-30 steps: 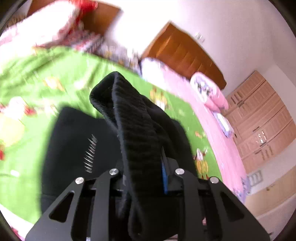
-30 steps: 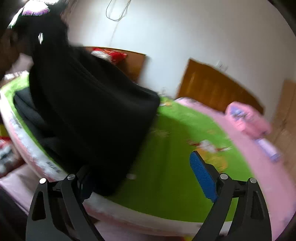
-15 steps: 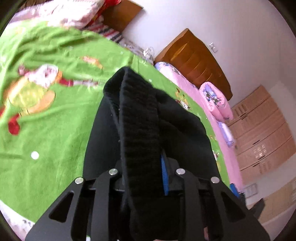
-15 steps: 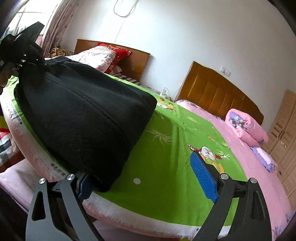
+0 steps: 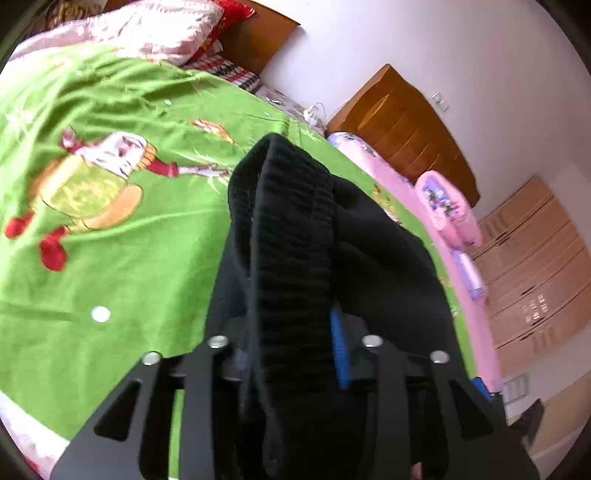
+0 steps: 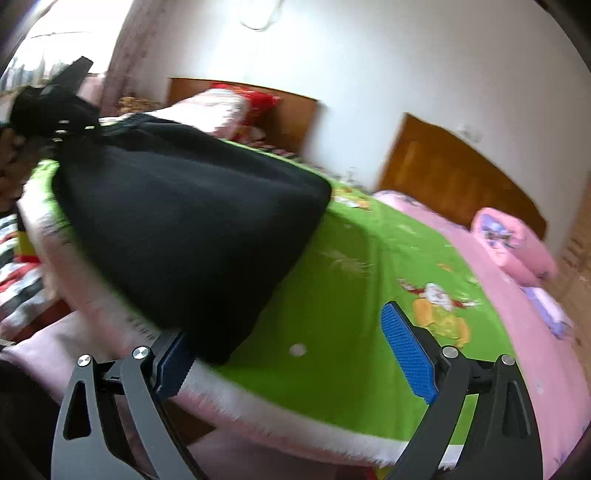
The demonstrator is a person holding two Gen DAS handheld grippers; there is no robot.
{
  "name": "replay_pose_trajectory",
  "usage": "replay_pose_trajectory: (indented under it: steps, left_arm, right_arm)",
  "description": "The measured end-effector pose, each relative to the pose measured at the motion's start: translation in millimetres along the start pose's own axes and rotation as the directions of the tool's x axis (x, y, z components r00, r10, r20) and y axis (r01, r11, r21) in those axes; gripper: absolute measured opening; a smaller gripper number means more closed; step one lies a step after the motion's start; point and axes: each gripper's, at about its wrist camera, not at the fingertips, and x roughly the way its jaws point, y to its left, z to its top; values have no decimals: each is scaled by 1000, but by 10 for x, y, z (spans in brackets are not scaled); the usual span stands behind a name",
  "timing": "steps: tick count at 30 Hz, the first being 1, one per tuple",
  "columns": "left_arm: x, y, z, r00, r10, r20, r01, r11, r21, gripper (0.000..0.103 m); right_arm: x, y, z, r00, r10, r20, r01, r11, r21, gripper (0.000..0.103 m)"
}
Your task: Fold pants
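Note:
The black pants [image 6: 192, 236] lie folded near the front left corner of the bed on a green cartoon blanket [image 6: 351, 295]. My left gripper [image 5: 291, 332] is shut on the ribbed black waistband [image 5: 291, 229] and holds it up above the blanket [image 5: 110, 240]. It also shows in the right wrist view [image 6: 55, 110], gripping the pants' far left end. My right gripper [image 6: 291, 350] is open and empty at the bed's front edge. Its left pad [image 6: 173, 362] sits right beside the near corner of the pants; I cannot tell if it touches.
Pillows [image 5: 147, 29] and a wooden headboard [image 5: 258, 33] stand at the bed's far end. A second bed with pink bedding [image 6: 509, 243] and a brown headboard [image 6: 450, 177] lies to the right. Wooden wardrobes [image 5: 532, 273] stand further right.
My left gripper has carried the waistband across and lower over the blanket. The right gripper has stayed open at the bed's edge, and the pants now lie flatter.

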Motion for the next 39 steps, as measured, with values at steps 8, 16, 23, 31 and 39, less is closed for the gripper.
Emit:
replay_pose_trajectory:
  steps: [8, 16, 23, 31, 39]
  left_arm:
    - [-666, -206, -19, 920, 295, 258, -312, 950, 24, 96]
    - [-465, -1209, -429, 953, 201, 225, -279, 873, 400, 97]
    - [55, -1086, -667, 919, 342, 197, -395, 783, 480, 102]
    - [129, -945, -602, 919, 346, 187, -393, 793, 465, 102]
    - [142, -942, -565, 923, 343, 175, -385, 801, 458, 102]
  right_arm:
    - [-346, -261, 142, 967, 223, 120, -238, 963, 126, 90]
    - [40, -128, 545, 963, 235, 130, -253, 955, 153, 90]
    - [372, -146, 362, 936, 349, 42, -348, 904, 250, 90]
    - [311, -268, 512, 930, 367, 5, -355, 898, 260, 92]
    - [665, -554, 1185, 840, 542, 35, -542, 830, 133, 92]
